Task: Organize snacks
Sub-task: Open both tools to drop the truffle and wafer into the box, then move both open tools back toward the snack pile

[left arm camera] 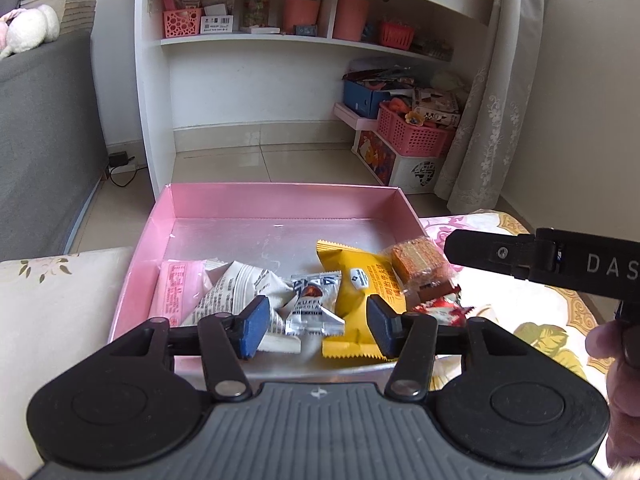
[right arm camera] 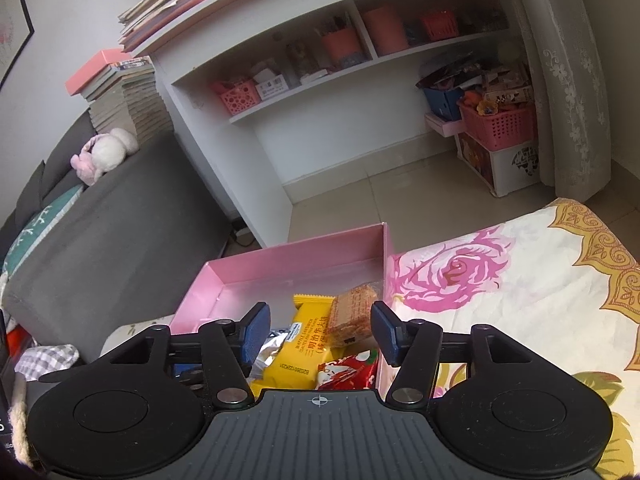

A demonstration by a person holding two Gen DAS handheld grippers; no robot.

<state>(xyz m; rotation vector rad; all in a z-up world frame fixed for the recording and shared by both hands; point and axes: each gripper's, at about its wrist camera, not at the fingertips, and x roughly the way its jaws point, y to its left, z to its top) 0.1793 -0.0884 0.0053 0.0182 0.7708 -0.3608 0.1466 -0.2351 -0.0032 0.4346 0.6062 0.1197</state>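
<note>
A: Snacks all in the pink box (left arm camera: 280, 204), bunched along its near edge. Silver wrapper (left arm camera: 314, 308) dead ahead of the left gripper (left arm camera: 316, 330), at 12 o'clock between the blue fingers (left arm camera: 254, 330), untouched by either pad. White pack (left arm camera: 240, 292) at 10 o'clock, pink pack (left arm camera: 180, 288) further toward 9, yellow pack (left arm camera: 360, 300) at 1.

B: Left fingers parted, then, gripping nothing?

A: Parted about halfway, nothing pinched. Same for the right gripper (right arm camera: 318, 334): fingers (right arm camera: 384, 332) spread, nothing pressed between them. Yellow pack (right arm camera: 308, 340) below the gap, long axis running near to far, roughly 12 to 6. Wafer (right arm camera: 352, 316) at 1 o'clock, close by the right-hand pad; red pack (right arm camera: 348, 372) at 5, almost under the body.

B: Nearer hand for the yellow one?

A: Likely the right; gap sits nearly over it and already lines up across its short side. Left better placed for the silver wrapper.

B: Anything seen from one side only?

A: Left view alone gives the pink and white packs and the bare far half of the box floor, plus the right gripper's black arm (left arm camera: 560, 256) reaching in at 3 o'clock. Right view alone gives the bed's rose-print cover (right arm camera: 480, 280) just beside the box at 2 o'clock, grey sofa (right arm camera: 100, 220) at 10. Box resting on that cover, by the look of it; shelf unit (left arm camera: 280, 40) and floor well beyond.
</note>
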